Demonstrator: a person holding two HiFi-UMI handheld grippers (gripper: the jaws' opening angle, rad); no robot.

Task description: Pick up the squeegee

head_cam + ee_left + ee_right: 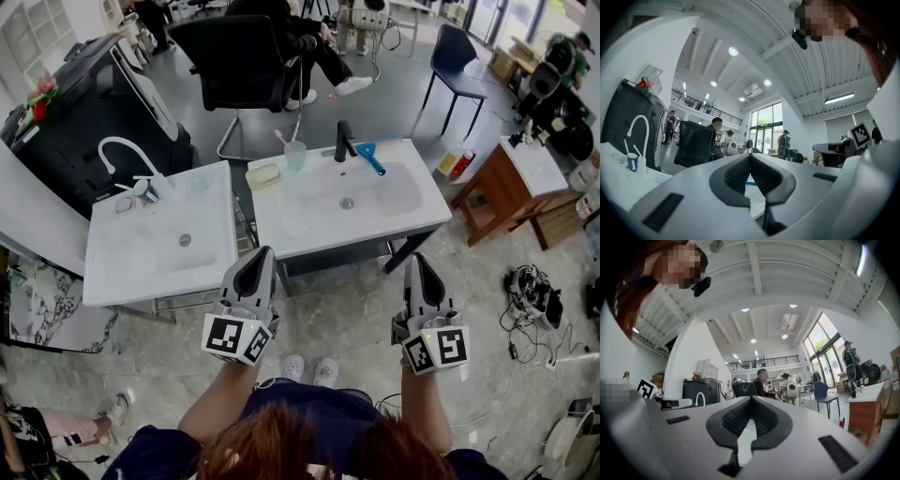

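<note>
Squeegee [368, 156], blue, lies aslant at the far edge of the right sink [361, 241], just right of the black faucet [343, 141]. A cup [295, 155] with a toothbrush in it and a soap dish [263, 175] sit along the same far edge, left of that faucet.

I hold both tools on the near side of the sinks, well apart from the squeegee, pointing roughly level toward the far side. My left gripper [262, 250] hangs over the gap between the left sink [141, 277] and the right one. Its fingers [737, 176] are clenched tip to tip with nothing between them. My right gripper [412, 257] sits by the near right corner of the right sink, and its fingers [735, 419] are likewise pressed together and empty.

The left sink carries a white faucet [114, 150] at its far left. Beyond the sinks a black chair [239, 56] stands on the floor, with a blue chair [457, 58] further right. A wooden side table [506, 183] stands at the right.
</note>
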